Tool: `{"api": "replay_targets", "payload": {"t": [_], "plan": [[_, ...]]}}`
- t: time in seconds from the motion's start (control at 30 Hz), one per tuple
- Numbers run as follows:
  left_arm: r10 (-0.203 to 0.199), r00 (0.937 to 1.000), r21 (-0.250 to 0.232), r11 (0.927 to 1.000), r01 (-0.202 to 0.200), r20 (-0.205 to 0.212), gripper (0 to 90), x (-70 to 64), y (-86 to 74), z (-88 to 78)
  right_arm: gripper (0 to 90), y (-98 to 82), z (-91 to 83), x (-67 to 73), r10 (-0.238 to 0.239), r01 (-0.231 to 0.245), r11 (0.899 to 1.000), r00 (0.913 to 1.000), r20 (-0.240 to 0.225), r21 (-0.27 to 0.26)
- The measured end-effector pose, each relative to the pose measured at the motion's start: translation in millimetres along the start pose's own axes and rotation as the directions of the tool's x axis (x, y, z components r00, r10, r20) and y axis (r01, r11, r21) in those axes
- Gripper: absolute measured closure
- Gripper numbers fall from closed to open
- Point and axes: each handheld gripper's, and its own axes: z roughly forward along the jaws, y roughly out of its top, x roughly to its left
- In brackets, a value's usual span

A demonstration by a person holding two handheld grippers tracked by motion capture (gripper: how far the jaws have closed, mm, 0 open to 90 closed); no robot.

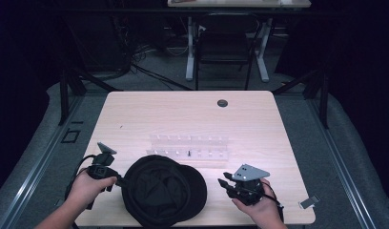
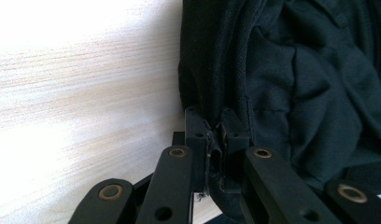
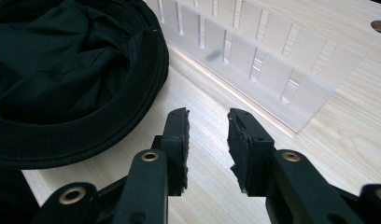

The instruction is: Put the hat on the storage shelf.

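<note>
The black fabric hat [image 1: 161, 191] lies upside down on the near part of the light wooden table [image 1: 192, 119]. The left gripper [image 2: 215, 135] pinches its brim edge. The right gripper [image 3: 208, 140] waits beside with jaws apart, near a clear plastic rack [image 3: 254, 60]

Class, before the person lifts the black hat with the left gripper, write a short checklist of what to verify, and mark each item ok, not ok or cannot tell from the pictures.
1. Left gripper shut on the edge of the black hat: ok, fabric sits pinched between the jaws.
2. Right gripper free to help: ok, its jaws stand open over bare table with nothing between them.
3. Hat apart from the clear slotted rack: ok in the right gripper view.
4. Hat fully on the table: not ok, its near edge reaches the table's front edge.
5. Grip deep enough to hold the weight: cannot tell.
</note>
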Motion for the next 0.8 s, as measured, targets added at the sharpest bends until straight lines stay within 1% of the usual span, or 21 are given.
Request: {"api": "replay_targets", "payload": {"t": [0.03,0.07,0.1,0.17,0.2,0.23,0.27,0.3,0.33,0.37,0.4,0.43,0.47,0.53,0.57,0.67,0.73,0.77,0.8], "plan": [[0.001,1.0000,-0.004,1.0000,-0.001,0.005,85.3,-0.3,-0.2,-1.4,68.2,-0.2,-0.2,-0.4,0.000,0.000,1.000,1.0000,0.000,0.000],[-0.011,0.9998,-0.009,0.9999,0.011,0.016,85.3,-1.5,-0.5,-3.4,68.2,-0.4,0.0,-0.4,0.004,-0.004,1.000,1.0000,0.003,-0.004],[-0.008,0.9997,-0.006,0.9999,0.008,0.021,85.3,-1.3,-0.3,-5.8,68.2,-0.5,-0.2,-0.8,0.003,-0.003,1.000,1.0000,0.004,-0.003],[-0.019,0.9991,-0.014,0.9997,0.019,0.037,85.3,-2.5,-0.9,-9.2,68.2,-0.6,-0.8,-1.4,0.003,-0.003,1.000,1.0000,0.008,0.001],[-0.014,0.9991,-0.005,0.9999,0.014,0.039,85.4,-2.5,-0.8,-11.1,68.2,-0.8,-0.6,-1.6,0.006,-0.006,1.000,1.0000,0.006,-0.002],[-0.025,0.9987,-0.016,0.9996,0.025,0.045,85.4,-3.5,-1.0,-12.8,68.2,-0.9,-0.6,-2.1,0.007,-0.007,1.000,1.0000,0.006,-0.004],[-0.025,0.9983,-0.011,0.9996,0.026,0.053,85.4,-3.6,-1.1,-15.5,68.2,-0.9,-0.6,-2.1,0.007,-0.007,1.000,1.0000,0.006,-0.004],[-0.031,0.9975,-0.017,0.9993,0.033,0.063,85.4,-4.5,-1.4,-18.5,68.2,-1.0,-0.7,-2.2,0.008,-0.008,1.000,0.9999,0.008,-0.005],[-0.028,0.9972,-0.016,0.9994,0.029,0.069,85.4,-3.9,-1.3,-20.2,68.2,-1.1,-0.9,-2.6,0.007,-0.007,1.000,1.0000,0.007,-0.004],[-0.036,0.9960,-0.015,0.9992,0.038,0.082,85.4,-4.1,-1.4,-22.2,68.2,-1.2,-1.0,-2.7,0.007,-0.007,1.000,0.9999,0.008,-0.003],[-0.033,0.9957,-0.020,0.9992,0.035,0.087,85.4,-3.6,-1.4,-23.9,68.2,-1.3,-0.9,-3.0,0.010,-0.010,1.000,0.9999,0.007,-0.003],[-0.034,0.9952,-0.011,0.9993,0.035,0.092,85.4,-3.5,-1.3,-25.8,68.2,-1.4,-0.9,-3.3,0.011,-0.011,1.000,0.9999,0.007,-0.004],[-0.033,0.9950,-0.025,0.9991,0.035,0.095,85.4,-3.5,-1.8,-26.5,68.2,-1.4,-1.3,-3.5,0.009,-0.009,1.000,0.9999,0.011,-0.001],[-0.036,0.9942,-0.013,0.9992,0.038,0.101,85.4,-3.5,-1.6,-29.8,68.2,-1.6,-1.1,-3.9,0.013,-0.013,1.000,0.9999,0.010,-0.005],[-0.050,0.9930,-0.015,0.9985,0.052,0.107,85.5,-4.1,-2.1,-30.9,68.2,-1.7,-1.2,-4.0,0.013,-0.013,1.000,0.9998,0.012,-0.005],[-0.073,0.9876,-0.008,0.9971,0.075,0.139,85.5,-4.5,-2.0,-34.4,68.2,-2.0,-1.3,-4.6,0.012,-0.012,1.000,0.9999,0.012,-0.002],[-0.072,0.9847,-0.015,0.9971,0.075,0.159,85.5,-3.9,-2.1,-36.7,68.2,-2.3,-1.1,-5.0,0.014,-0.014,1.000,0.9998,0.011,0.000],[-0.085,0.9809,-0.020,0.9957,0.090,0.175,85.5,-4.6,-2.6,-37.4,68.2,-2.4,-1.1,-5.0,0.015,-0.015,1.000,0.9998,0.012,0.000],[-0.081,0.9795,-0.019,0.9962,0.086,0.184,85.5,-3.9,-2.7,-38.6,68.2,-2.5,-1.2,-5.1,0.015,-0.015,1.000,0.9998,0.012,0.001]]}}
